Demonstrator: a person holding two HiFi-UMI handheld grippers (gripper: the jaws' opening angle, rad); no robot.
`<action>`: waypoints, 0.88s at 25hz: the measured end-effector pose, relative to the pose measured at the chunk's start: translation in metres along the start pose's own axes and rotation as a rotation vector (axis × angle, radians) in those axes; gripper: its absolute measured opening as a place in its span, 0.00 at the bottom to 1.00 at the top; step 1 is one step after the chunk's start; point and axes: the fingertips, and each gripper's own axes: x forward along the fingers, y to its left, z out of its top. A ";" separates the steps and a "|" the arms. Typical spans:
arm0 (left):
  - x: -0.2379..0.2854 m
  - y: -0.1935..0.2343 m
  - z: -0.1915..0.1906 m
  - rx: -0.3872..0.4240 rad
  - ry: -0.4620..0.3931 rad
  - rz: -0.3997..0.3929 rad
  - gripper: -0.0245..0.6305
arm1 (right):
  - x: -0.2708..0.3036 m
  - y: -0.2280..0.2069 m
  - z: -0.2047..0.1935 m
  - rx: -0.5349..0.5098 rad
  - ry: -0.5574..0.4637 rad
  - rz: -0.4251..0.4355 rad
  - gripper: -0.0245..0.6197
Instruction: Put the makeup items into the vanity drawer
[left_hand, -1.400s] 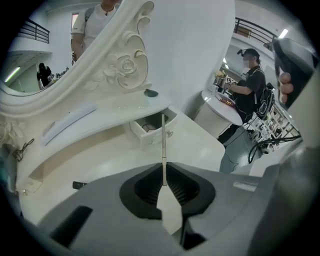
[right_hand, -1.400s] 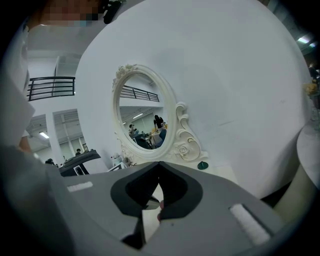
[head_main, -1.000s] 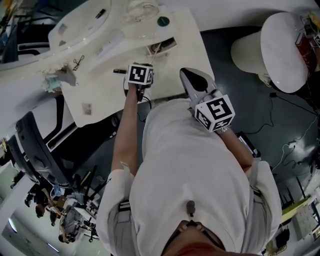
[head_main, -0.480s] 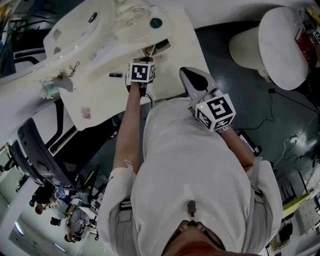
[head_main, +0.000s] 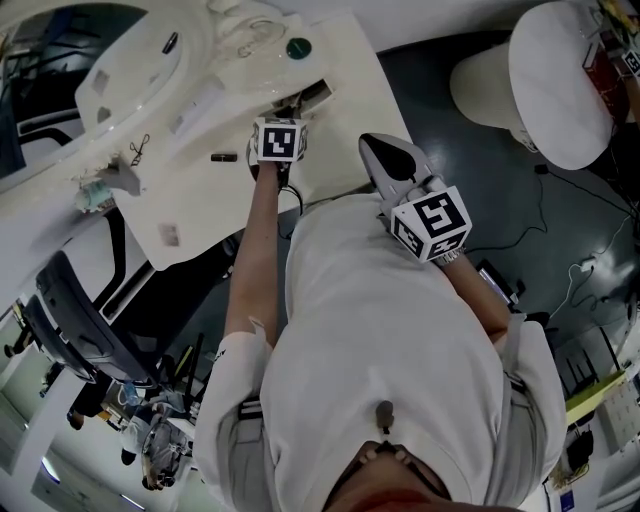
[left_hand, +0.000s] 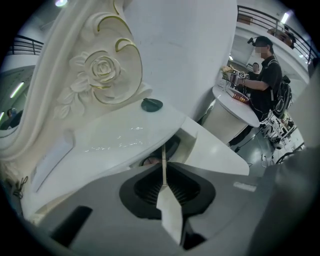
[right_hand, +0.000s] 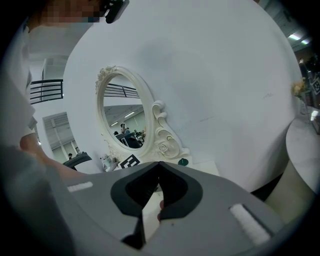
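The white vanity (head_main: 335, 150) has a small drawer (head_main: 318, 92) pulled open near its back. My left gripper (head_main: 287, 112) hangs right over it, pointing steeply down, shut on a thin pale stick-like makeup item (left_hand: 163, 160) whose tip points into the open drawer (left_hand: 210, 150). Its jaws (left_hand: 165, 186) pinch the stick's wider lower part. A small black tube (head_main: 223, 157) lies on the top, left of that gripper. My right gripper (head_main: 368, 143) stays at the vanity's front edge, jaws together with nothing in them (right_hand: 159, 165).
An oval mirror with an ornate rose frame (left_hand: 102, 75) stands behind the drawer, with a dark green round lid (head_main: 297, 47) beside it. A hair clip (head_main: 138, 150) lies at the left. A round white table (head_main: 560, 80) stands to the right, a black chair (head_main: 70, 310) to the left.
My left gripper has carried the thin item up the picture, from the middle of the top to over the open drawer. The right gripper has hardly shifted.
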 end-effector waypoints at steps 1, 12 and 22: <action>0.002 -0.001 -0.001 0.006 -0.003 -0.003 0.09 | 0.000 0.000 0.000 -0.001 0.001 -0.002 0.05; -0.004 0.000 -0.007 0.032 -0.067 -0.031 0.19 | 0.005 0.016 -0.005 -0.004 0.001 -0.015 0.05; -0.074 0.011 -0.014 -0.022 -0.250 -0.037 0.05 | 0.011 0.063 -0.013 -0.026 -0.010 -0.022 0.05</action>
